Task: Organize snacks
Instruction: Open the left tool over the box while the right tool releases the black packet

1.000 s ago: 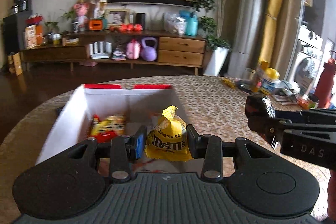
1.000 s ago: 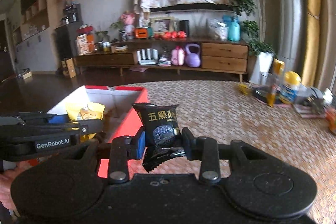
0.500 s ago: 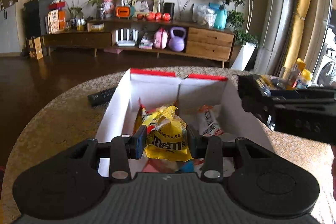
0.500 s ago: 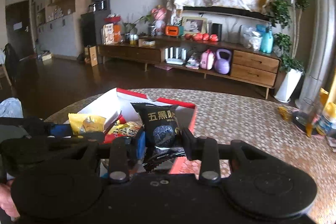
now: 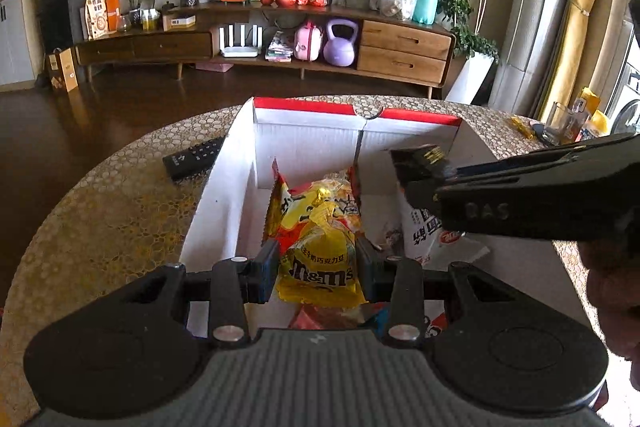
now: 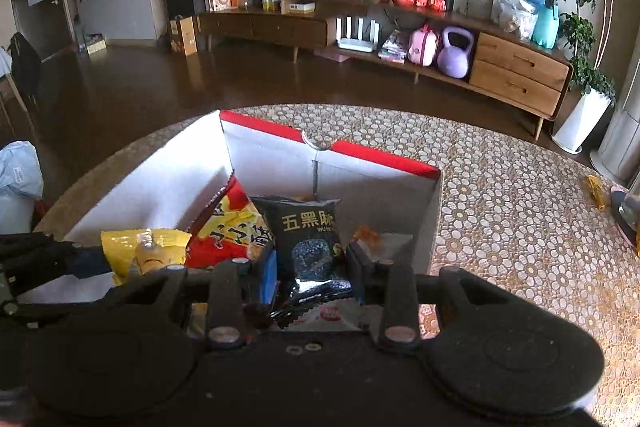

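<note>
A white box with a red rim stands on the patterned table; it also shows in the right wrist view. My left gripper is shut on a yellow M&M's bag and holds it over the box. My right gripper is shut on a black snack packet and holds it over the box too; it enters the left wrist view from the right. In the box lie a red-and-yellow packet and a white packet.
A black remote lies on the table left of the box. A glass and bottles stand at the table's far right. A small yellow wrapper lies on the tablecloth. A sideboard stands against the far wall.
Both grippers have moved with their packets from beside the box to over its inside. The right gripper has swung left, so the box now lies straight ahead of it.
</note>
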The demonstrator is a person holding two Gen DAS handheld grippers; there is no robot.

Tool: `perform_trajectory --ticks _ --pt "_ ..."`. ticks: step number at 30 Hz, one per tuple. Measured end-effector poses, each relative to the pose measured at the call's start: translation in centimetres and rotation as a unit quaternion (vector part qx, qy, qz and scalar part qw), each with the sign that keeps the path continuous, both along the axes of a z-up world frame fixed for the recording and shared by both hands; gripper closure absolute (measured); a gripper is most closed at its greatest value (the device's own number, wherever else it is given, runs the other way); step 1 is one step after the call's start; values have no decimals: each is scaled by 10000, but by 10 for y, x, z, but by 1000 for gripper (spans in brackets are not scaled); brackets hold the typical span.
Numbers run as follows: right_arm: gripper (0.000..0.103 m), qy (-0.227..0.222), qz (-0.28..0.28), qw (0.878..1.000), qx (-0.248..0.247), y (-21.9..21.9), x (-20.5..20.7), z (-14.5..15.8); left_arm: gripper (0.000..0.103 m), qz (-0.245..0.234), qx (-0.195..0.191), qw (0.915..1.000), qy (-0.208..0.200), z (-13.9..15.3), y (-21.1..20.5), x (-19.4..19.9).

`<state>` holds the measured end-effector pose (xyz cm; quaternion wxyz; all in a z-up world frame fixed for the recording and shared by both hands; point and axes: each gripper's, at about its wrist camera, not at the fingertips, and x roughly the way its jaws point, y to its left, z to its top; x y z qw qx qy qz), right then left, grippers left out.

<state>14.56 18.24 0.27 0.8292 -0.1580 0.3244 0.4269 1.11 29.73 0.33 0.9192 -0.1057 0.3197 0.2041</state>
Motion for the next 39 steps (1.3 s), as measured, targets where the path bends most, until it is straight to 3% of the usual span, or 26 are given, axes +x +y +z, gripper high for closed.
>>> perform_trajectory --ticks 6,13,15,17,24,26,30,36,39 --pt "68 -14 68 10000 -27 5 2 -2 63 4 -35 9999 140 -3 3 7" --pt "60 55 20 10000 -19 5 7 -2 59 51 -1 9998 172 -2 0 7" --pt "57 58 -1 10000 32 2 6 0 49 35 20 9999 145 0 -3 5" --pt "56 49 -7 10000 66 -3 4 2 25 70 68 9999 61 3 -7 2" --pt "53 -130 -133 9991 388 -28 -16 19 25 88 182 9998 -86 13 -21 -10" --pt "47 -197 -164 9984 502 -37 -24 24 23 78 188 9997 -112 15 -24 -13" --pt "46 -272 -288 9965 741 -56 -36 32 21 111 278 9993 -228 21 -38 -24" --pt "36 -372 -473 9920 1114 -90 -53 41 16 91 345 9985 -411 33 -61 -41" --pt "28 -456 -589 9892 1261 -107 -61 45 8 102 368 9983 -438 37 -72 -48"
